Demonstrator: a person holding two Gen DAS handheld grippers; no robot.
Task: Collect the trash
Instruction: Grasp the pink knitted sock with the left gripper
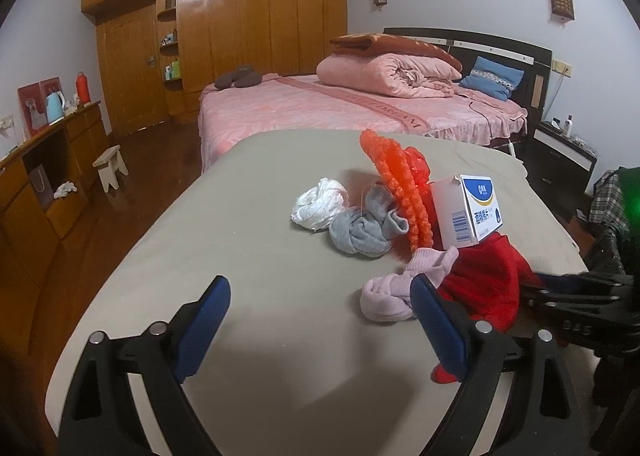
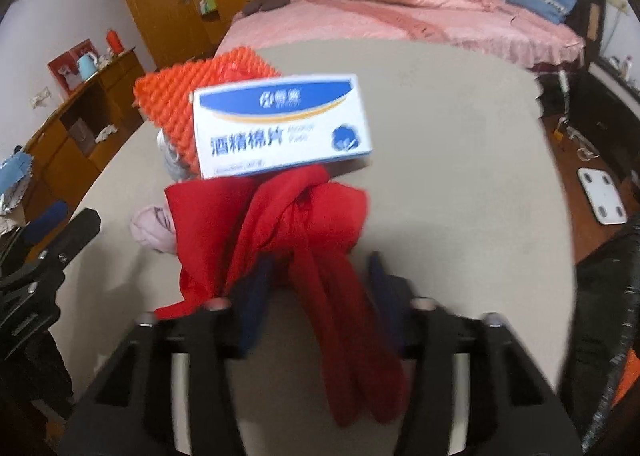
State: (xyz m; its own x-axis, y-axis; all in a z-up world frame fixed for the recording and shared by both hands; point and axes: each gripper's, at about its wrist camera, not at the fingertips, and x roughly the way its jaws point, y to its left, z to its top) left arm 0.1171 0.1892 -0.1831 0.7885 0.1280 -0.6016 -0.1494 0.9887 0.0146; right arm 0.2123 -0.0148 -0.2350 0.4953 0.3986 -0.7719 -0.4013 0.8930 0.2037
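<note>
A pile lies on the beige table (image 1: pixel 240 248). It holds a white and blue box (image 1: pixel 470 212), an orange bumpy plastic piece (image 1: pixel 400 184), a white crumpled tissue (image 1: pixel 320 204), grey socks (image 1: pixel 364 230), pink socks (image 1: pixel 400 284) and red socks (image 1: pixel 486 280). My left gripper (image 1: pixel 320 320) is open and empty, its right finger beside the pink socks. In the right wrist view the box (image 2: pixel 280 124) rests on the red socks (image 2: pixel 288 224). My right gripper (image 2: pixel 316 296) is open, its fingers either side of the red socks' hanging ends.
A pink bed (image 1: pixel 340 104) with folded quilts stands behind the table. A wooden wardrobe (image 1: pixel 224 28) fills the far wall. A low cabinet (image 1: pixel 52 160) with a kettle is on the left. A white scale (image 2: pixel 604 194) lies on the floor at right.
</note>
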